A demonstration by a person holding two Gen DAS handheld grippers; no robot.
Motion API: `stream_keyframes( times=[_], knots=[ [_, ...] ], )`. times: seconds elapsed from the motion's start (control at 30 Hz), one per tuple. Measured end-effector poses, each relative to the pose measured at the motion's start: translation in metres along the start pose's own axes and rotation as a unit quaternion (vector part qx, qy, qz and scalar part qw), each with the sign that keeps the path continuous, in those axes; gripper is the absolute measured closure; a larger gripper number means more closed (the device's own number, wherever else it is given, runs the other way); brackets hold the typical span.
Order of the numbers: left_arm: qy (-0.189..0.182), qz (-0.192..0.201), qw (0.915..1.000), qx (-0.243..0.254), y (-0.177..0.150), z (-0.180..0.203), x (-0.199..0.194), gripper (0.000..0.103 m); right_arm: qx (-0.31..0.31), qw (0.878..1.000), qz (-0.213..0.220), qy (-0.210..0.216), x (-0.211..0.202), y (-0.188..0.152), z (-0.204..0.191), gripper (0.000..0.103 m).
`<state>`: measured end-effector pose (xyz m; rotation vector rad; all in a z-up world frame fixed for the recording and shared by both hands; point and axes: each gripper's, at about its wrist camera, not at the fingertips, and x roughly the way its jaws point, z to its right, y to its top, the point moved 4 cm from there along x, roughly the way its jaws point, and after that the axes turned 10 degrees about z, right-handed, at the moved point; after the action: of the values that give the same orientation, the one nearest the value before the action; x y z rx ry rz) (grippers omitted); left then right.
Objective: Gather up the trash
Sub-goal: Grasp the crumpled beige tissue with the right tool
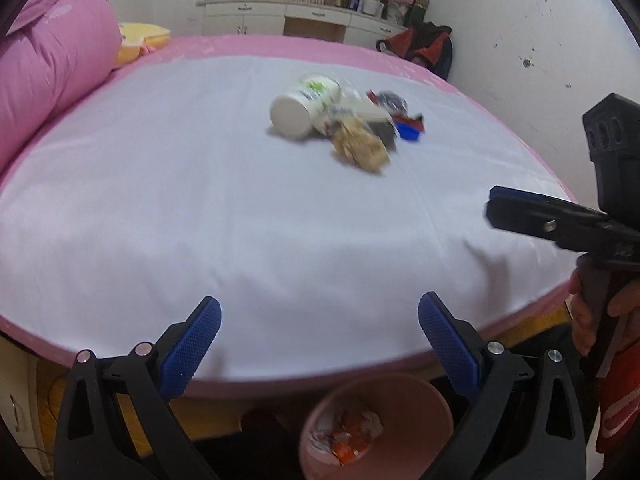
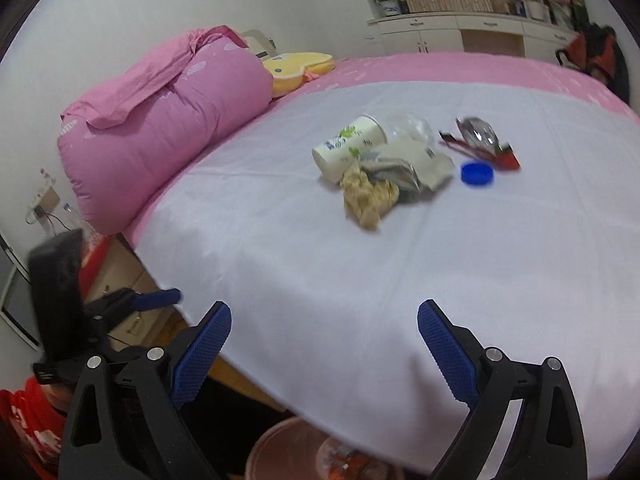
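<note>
A pile of trash lies mid-bed on the white sheet [image 1: 200, 208]: a paper cup [image 1: 305, 105] on its side, a crumpled tan tissue [image 1: 360, 148], a torn grey wrapper [image 2: 404, 166], a blue bottle cap [image 2: 477, 173], a red and silver wrapper [image 2: 482, 140] and clear plastic [image 2: 412, 128]. My left gripper [image 1: 319, 334] is open and empty over the bed's near edge, above a pink bin [image 1: 376, 424] holding orange-white wrappers. My right gripper [image 2: 324, 340] is open and empty over the sheet's near edge; it also shows in the left wrist view [image 1: 494, 210], where its opening cannot be told.
A rolled pink duvet [image 2: 168, 128] and a yellow pillow [image 2: 300, 70] lie at the bed's left. White cabinets [image 1: 280, 16] with plants stand at the back. A red and black bag [image 1: 424, 46] sits by the far right wall. The pink bin also shows in the right wrist view [image 2: 280, 452].
</note>
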<state>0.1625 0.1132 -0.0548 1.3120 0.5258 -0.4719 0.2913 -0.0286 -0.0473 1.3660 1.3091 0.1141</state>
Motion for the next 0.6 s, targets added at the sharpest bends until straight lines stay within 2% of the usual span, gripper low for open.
stream_keyframes(
  times=[0.23, 0.3, 0.47, 0.6],
  knots=[
    [0.017, 0.02, 0.9997, 0.005, 0.033, -0.028, 0.017, 0.005, -0.046, 0.999, 0.0, -0.024, 0.054, 0.033, 0.005, 0.01],
    [0.019, 0.021, 0.9996, 0.006, 0.043, -0.035, 0.025, 0.005, -0.06, 0.998, -0.01, -0.031, 0.073, 0.041, 0.008, 0.021],
    [0.019, 0.021, 0.9995, 0.011, 0.063, -0.045, 0.046, 0.005, -0.082, 0.995, -0.031, -0.044, 0.103, 0.047, 0.014, 0.033],
    [0.012, 0.025, 0.9993, 0.025, 0.08, -0.044, 0.064, 0.005, -0.085, 0.994, -0.046, -0.056, 0.118, 0.047, 0.02, 0.053]
  ],
)
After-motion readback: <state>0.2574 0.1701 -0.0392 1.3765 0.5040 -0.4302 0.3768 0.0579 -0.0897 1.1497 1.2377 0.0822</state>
